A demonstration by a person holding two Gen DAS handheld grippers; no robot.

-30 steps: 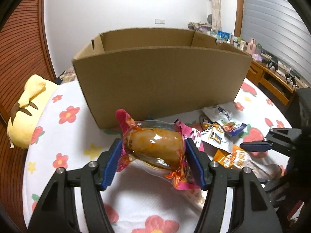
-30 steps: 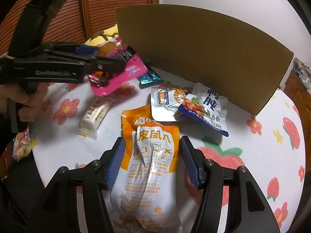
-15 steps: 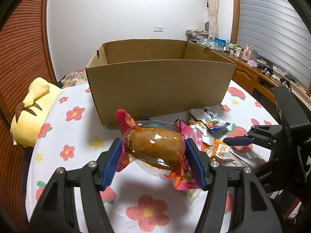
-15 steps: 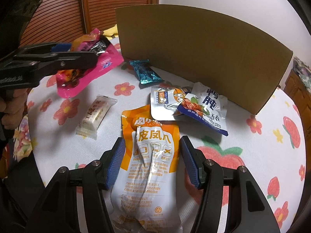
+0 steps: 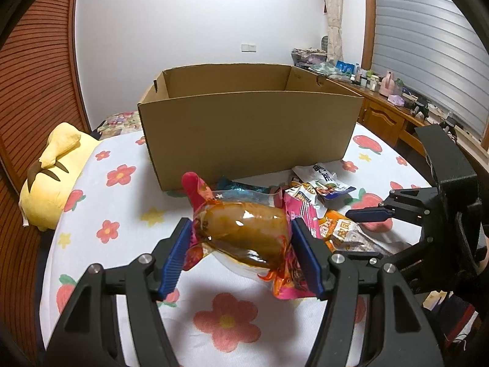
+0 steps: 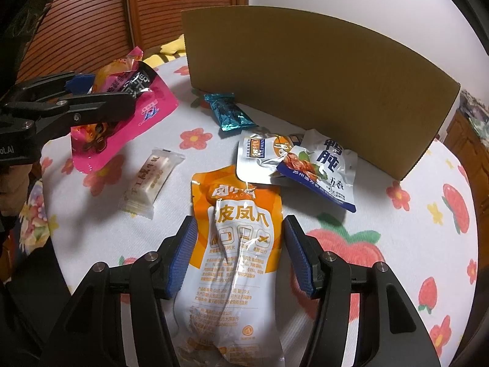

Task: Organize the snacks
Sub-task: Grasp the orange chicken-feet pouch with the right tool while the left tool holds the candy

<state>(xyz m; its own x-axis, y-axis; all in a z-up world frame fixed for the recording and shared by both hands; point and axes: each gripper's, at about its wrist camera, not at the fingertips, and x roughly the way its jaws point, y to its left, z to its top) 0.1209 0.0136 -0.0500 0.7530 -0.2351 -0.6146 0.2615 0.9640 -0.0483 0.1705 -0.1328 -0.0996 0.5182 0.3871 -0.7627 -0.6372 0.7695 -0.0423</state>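
Landmark = cardboard box (image 5: 247, 128), open top, standing on the flowered tablecloth (image 5: 122, 214).

Left wrist view, L to R: yellow plush (image 5: 52, 180) off the box's left side, at the cloth edge. In front of the box, lifted clear of the cloth, the left gripper (image 5: 241, 244) w/ both blue pads pressed on a pink snack pack (image 5: 244, 232), brown food showing thru its clear window. Pack sits lower than the box rim and on its near side, not over the opening. Right of that, still in front of the box, loose packets on the cloth, then the right gripper (image 5: 369, 214) seen side-on.

Right wrist view, L to R: left gripper w/ pink pack off the box's left corner; white bar packet (image 6: 151, 183) in front of box, lying flat; teal packet (image 6: 229, 114) just beside the box wall; orange pouch (image 6: 235, 244) flat on the cloth between the right gripper's blue pads, jaws spread, pads close to its edges — contact can't tell. Silver packet (image 6: 259, 159) and white-blue packet (image 6: 327, 171) overlap near the box front.
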